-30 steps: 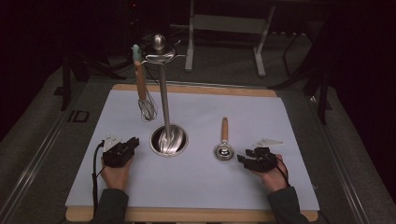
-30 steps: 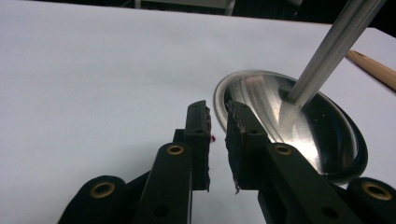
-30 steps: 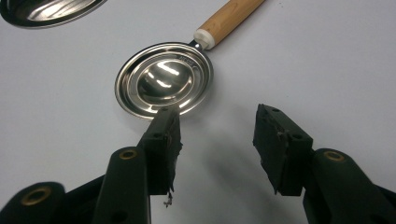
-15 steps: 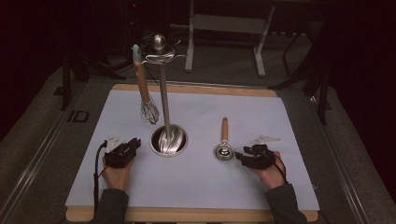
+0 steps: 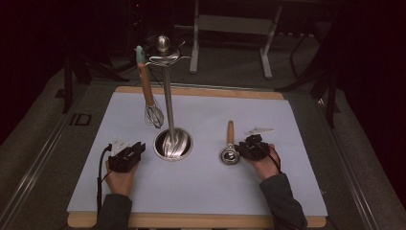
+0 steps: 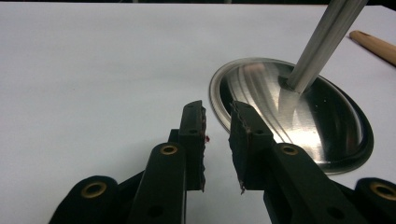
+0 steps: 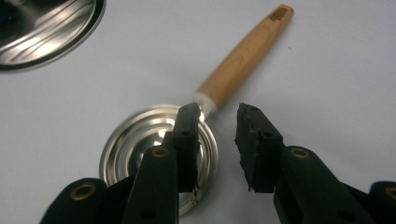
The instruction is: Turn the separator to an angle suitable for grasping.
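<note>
Two tools work here: our right tool (image 7: 217, 122), half-spread and just narrowing, must straddle the strainer (image 7: 159, 149) neck beside its wooden handle (image 7: 243, 53); our left tool (image 6: 217, 125) rests, slightly parted.

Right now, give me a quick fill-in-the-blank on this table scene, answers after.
1. The whisk hangs from the tall metal ____.
2. The scoop lying by the right gripper has a ____ handle.
3. The left gripper points at the stand's round ____, its jaws holding nothing.
Answers: stand; wooden; base
</note>
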### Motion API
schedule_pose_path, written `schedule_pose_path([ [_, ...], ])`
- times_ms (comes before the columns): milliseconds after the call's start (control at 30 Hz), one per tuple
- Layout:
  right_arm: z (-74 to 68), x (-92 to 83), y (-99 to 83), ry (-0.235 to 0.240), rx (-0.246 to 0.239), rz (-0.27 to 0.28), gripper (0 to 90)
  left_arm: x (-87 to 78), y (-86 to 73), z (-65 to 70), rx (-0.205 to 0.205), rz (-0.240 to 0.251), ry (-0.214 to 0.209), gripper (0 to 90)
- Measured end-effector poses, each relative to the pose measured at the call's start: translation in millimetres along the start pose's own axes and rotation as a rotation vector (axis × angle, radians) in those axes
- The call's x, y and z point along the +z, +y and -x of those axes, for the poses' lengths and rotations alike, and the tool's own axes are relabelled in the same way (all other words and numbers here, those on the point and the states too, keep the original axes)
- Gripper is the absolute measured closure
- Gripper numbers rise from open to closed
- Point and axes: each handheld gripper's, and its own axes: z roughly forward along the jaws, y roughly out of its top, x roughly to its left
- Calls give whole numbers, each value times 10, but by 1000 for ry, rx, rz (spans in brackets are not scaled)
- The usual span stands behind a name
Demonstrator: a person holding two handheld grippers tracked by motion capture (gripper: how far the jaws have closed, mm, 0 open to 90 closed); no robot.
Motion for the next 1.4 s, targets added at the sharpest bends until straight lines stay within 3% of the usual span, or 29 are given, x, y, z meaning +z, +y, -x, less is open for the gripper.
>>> schedule_pose_path([
  [200,28,146,172,0,57,-16,675,3,1,3,3,-2,-1,754],
  [433,139,303,230,61,195,-38,677,6,1,4,5,-4,-2,753],
  [800,160,442,277,61,271,-79,621,8,3,7,8,-11,-3,746],
  [1000,89,521,321,90,259,-104,644,8,3,6,9,-12,-4,746],
  [1167,-86,571,349,136,184,-139,696,8,3,8,10,-11,-3,746],
  [1400,-205,489,292,146,148,-183,709,8,2,10,11,-11,-4,747],
])
